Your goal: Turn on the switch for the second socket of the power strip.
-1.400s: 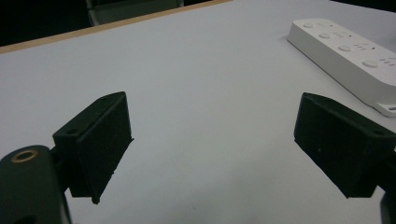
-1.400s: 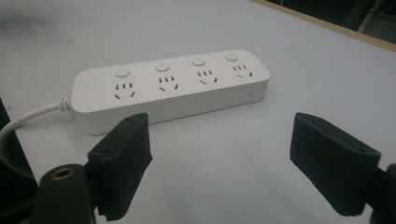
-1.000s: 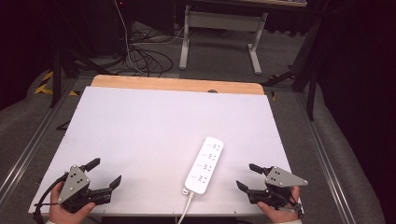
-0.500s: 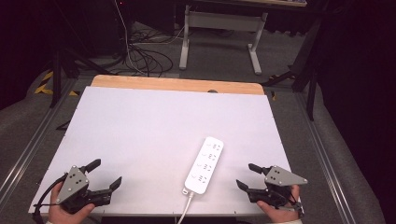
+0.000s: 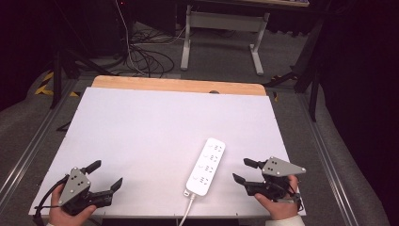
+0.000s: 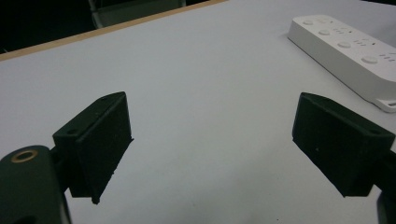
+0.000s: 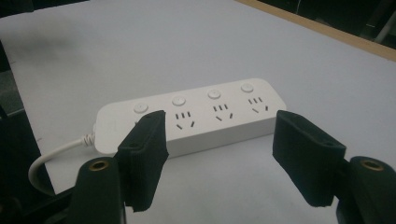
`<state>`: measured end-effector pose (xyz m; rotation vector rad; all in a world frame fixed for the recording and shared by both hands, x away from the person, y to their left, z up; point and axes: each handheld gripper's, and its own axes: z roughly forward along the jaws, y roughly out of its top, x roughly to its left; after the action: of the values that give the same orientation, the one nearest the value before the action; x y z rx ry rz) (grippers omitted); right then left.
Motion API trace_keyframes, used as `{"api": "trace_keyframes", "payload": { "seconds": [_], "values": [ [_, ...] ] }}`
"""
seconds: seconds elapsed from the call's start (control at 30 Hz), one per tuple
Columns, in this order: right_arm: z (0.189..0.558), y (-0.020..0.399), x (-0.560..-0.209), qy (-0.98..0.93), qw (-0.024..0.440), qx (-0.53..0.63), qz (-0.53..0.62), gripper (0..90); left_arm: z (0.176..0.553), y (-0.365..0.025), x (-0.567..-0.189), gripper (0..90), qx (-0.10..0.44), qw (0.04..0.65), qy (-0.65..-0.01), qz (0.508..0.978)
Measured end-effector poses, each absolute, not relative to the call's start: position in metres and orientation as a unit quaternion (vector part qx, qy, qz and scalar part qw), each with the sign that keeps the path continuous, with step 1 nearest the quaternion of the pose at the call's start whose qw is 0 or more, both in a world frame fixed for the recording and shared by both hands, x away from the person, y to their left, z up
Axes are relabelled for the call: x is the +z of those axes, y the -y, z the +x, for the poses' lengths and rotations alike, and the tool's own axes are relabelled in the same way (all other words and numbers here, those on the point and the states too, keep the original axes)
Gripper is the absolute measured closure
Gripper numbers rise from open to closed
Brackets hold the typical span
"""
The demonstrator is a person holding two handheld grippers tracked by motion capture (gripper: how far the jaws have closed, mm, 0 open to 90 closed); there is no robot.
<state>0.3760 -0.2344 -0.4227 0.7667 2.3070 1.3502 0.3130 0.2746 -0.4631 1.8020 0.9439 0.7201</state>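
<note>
A white power strip point(image 5: 207, 166) with several sockets and buttons lies on the white tabletop point(image 5: 160, 122) near the front, right of centre. Its cord point(image 5: 187, 213) runs off the front edge. My right gripper point(image 5: 242, 170) hovers just right of the strip, pointing at its long side. Its jaws have just been closing but still stand apart, with nothing between them. In the right gripper view the strip point(image 7: 196, 116) lies just beyond the right gripper point(image 7: 219, 135). My left gripper point(image 5: 107, 173) rests open at the front left. The strip point(image 6: 345, 51) lies off to its right, beyond the left gripper point(image 6: 215, 116).
A wooden strip point(image 5: 179, 85) borders the table's far edge. Beyond it on the floor lie tangled cables point(image 5: 141, 59) and a desk frame's legs point(image 5: 256, 56). Metal rails point(image 5: 324, 155) run along both sides of the table.
The right gripper has risen a little and edged toward the power strip, and its jaws have narrowed. The left gripper and the strip have stayed put.
</note>
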Motion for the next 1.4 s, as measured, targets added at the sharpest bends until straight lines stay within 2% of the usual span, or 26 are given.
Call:
{"api": "trace_keyframes", "payload": {
  "seconds": [0.47, 0.97, 1.0, 1.07, 1.1, 1.2, 1.33, 1.37, 1.4],
  "values": [
    [0.404, 0.186, -0.404, -0.837, 0.145, 0.463, 0.252, 37.0, 0.312, -0.275, -0.463, 12.2, 0.295, 0.469, -0.386, 0.738],
    [0.416, 0.162, -0.402, -0.844, 0.126, 0.464, 0.240, 38.4, 0.312, -0.275, -0.463, 12.2, 0.297, 0.467, -0.386, 0.738],
    [0.416, 0.160, -0.401, -0.845, 0.128, 0.466, 0.230, 44.0, 0.312, -0.275, -0.463, 12.2, 0.297, 0.468, -0.387, 0.737],
    [0.416, 0.161, -0.401, -0.844, 0.126, 0.469, 0.227, 46.0, 0.312, -0.276, -0.463, 12.2, 0.298, 0.468, -0.387, 0.737],
    [0.416, 0.163, -0.400, -0.845, 0.126, 0.468, 0.225, 55.2, 0.312, -0.276, -0.463, 12.2, 0.297, 0.468, -0.387, 0.737],
    [0.414, 0.163, -0.400, -0.850, 0.114, 0.468, 0.214, 67.1, 0.312, -0.275, -0.463, 12.2, 0.297, 0.467, -0.386, 0.738],
    [0.413, 0.159, -0.399, -0.857, 0.111, 0.461, 0.204, 73.2, 0.312, -0.275, -0.463, 12.2, 0.299, 0.466, -0.386, 0.738],
    [0.413, 0.156, -0.398, -0.863, 0.109, 0.451, 0.200, 80.3, 0.312, -0.275, -0.463, 12.2, 0.299, 0.465, -0.387, 0.738],
    [0.413, 0.156, -0.398, -0.863, 0.109, 0.451, 0.200, 80.3, 0.312, -0.275, -0.463, 12.2, 0.299, 0.465, -0.386, 0.739]
  ]
}}
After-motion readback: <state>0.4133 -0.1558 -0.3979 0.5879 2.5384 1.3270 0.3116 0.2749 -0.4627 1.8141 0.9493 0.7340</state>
